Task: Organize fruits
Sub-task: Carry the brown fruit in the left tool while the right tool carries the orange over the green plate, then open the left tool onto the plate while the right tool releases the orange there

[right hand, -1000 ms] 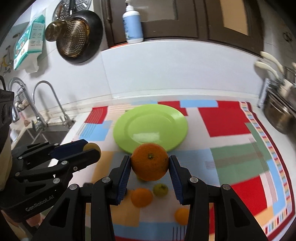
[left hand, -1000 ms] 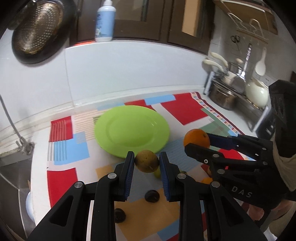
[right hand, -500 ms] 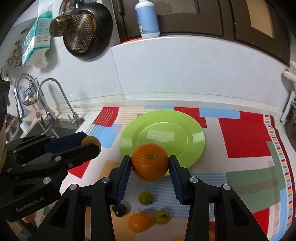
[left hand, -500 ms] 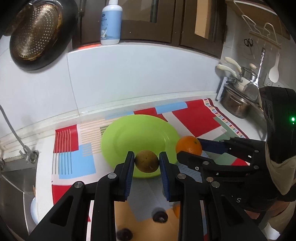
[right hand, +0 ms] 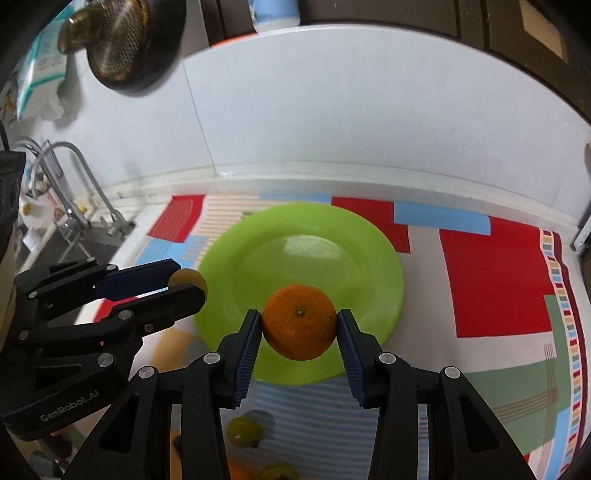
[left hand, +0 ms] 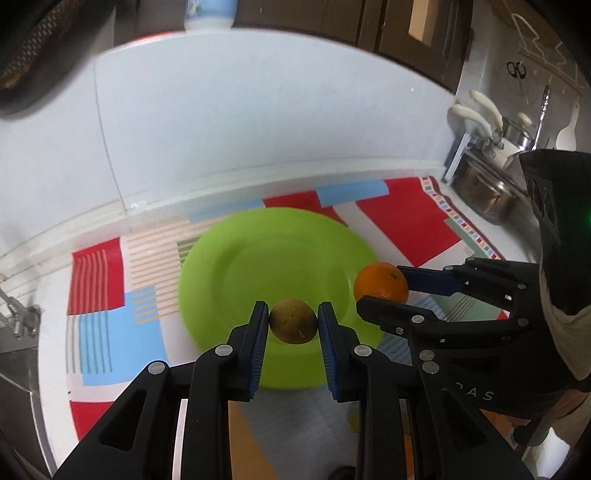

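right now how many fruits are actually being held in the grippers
2. The left gripper clamps a brownish-yellow fruit, and the right gripper clamps an orange; both are in front of the green plate. More fruit lies loose on the mat below, partly hidden.

A white wall (right hand: 369, 122) is running behind the counter, dark cabinets (left hand: 406, 26) sitting above it. A pan (right hand: 125, 44) is hanging at left, a tap (right hand: 77, 192) is arching over the sink, and pots (left hand: 487, 192) are standing at right
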`<action>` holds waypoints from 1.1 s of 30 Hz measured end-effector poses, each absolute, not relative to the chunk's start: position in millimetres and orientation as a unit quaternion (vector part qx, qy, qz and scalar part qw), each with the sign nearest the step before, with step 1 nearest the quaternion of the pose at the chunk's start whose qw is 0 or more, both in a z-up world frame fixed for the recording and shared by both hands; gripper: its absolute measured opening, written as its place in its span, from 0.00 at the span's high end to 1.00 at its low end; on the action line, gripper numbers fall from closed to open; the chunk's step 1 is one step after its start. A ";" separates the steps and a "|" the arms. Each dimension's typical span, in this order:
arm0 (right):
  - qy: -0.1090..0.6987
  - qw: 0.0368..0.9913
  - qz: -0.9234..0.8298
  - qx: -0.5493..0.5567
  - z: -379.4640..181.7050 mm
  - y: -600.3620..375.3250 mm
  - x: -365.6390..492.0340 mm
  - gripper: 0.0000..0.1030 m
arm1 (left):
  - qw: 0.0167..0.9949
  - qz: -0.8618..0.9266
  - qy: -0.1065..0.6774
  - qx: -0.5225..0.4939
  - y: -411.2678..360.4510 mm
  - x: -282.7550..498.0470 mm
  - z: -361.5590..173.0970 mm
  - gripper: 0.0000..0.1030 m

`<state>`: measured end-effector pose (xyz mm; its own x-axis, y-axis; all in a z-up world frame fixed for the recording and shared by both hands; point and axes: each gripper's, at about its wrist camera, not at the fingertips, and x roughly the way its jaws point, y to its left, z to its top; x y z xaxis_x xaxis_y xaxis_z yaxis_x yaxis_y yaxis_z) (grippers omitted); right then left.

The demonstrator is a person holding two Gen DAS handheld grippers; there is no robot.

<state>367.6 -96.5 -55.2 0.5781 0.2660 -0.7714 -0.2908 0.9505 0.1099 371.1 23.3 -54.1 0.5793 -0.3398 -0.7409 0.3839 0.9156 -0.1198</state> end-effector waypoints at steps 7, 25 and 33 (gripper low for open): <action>0.466 0.871 0.152 -0.016 -78.6 -96.4 390.1 0.58 | 0.872 -0.212 0.441 0.029 21.4 392.6 -80.5 0.73; 0.463 0.874 0.147 -0.014 -77.9 -97.2 383.8 0.58 | 0.878 -0.195 0.435 0.034 32.0 382.7 -72.9 0.60; 0.418 0.896 0.150 -0.001 -42.4 -94.0 345.6 0.58 | 0.904 -0.179 0.387 0.036 45.6 342.6 -37.8 0.55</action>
<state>345.6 -94.0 -42.4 0.6060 0.2674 -0.7491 -0.2690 0.9552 0.1234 342.6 45.6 -37.8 0.6360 -0.2958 -0.7128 0.3514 0.9333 -0.0738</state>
